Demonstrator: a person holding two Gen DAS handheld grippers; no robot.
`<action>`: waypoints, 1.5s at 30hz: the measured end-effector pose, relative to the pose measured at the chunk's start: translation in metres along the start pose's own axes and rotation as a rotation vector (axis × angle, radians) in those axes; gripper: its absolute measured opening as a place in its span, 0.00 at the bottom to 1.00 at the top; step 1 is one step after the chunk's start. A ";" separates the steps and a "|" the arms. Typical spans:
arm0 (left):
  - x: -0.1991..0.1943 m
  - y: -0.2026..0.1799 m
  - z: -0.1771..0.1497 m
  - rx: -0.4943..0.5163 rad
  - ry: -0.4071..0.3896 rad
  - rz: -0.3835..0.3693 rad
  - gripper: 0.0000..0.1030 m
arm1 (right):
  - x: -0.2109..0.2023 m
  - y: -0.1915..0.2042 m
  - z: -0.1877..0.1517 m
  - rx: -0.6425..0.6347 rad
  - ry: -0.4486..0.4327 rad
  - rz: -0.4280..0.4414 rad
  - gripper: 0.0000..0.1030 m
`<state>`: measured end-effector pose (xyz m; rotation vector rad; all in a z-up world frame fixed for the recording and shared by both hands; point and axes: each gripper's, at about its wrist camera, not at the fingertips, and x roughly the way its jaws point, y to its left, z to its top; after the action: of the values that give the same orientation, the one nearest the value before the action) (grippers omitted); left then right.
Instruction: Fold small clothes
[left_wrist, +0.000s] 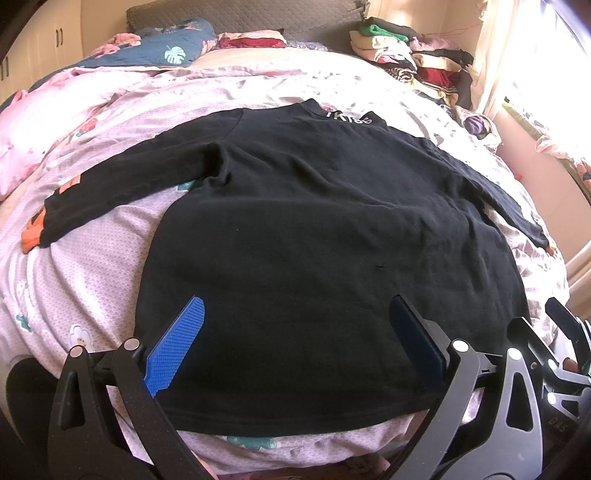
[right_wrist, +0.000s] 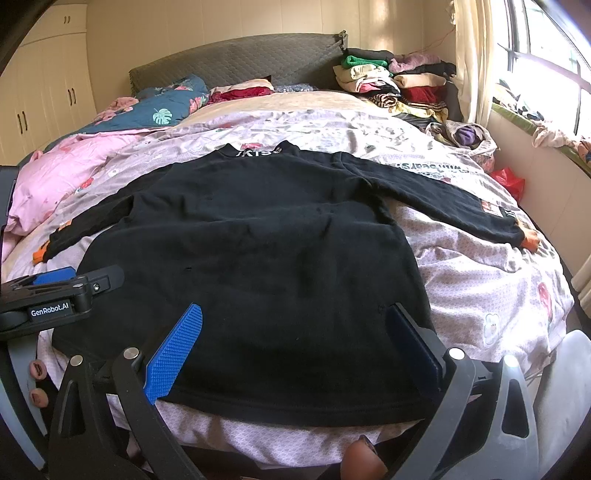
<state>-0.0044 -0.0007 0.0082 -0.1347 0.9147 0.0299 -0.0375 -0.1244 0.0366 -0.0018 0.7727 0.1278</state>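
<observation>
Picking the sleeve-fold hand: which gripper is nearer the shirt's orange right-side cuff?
Right. The right gripper hovers over the shirt's right hem, on the cuff's side; the left gripper is over the left hem, farther away.

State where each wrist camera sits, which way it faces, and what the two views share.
Left wrist: on the left gripper at the foot of the bed, facing the headboard across the black sweatshirt; own open fingers show, the right gripper at its right edge.
Right wrist: on the right gripper, same heading; open fingers, the left gripper at left.
Shared: sweatshirt, bed, clothes pile.
</observation>
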 end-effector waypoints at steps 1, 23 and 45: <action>0.000 0.000 0.000 0.000 -0.001 0.000 0.91 | -0.001 0.000 0.000 0.000 0.000 0.000 0.96; 0.002 -0.004 0.009 0.001 -0.004 -0.004 0.91 | 0.010 0.003 0.012 -0.015 0.016 0.019 0.96; 0.026 -0.009 0.074 -0.007 -0.012 -0.026 0.91 | 0.043 -0.021 0.091 0.091 -0.008 0.011 0.96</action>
<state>0.0707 -0.0006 0.0330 -0.1524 0.9006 0.0097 0.0587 -0.1354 0.0703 0.0888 0.7702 0.1028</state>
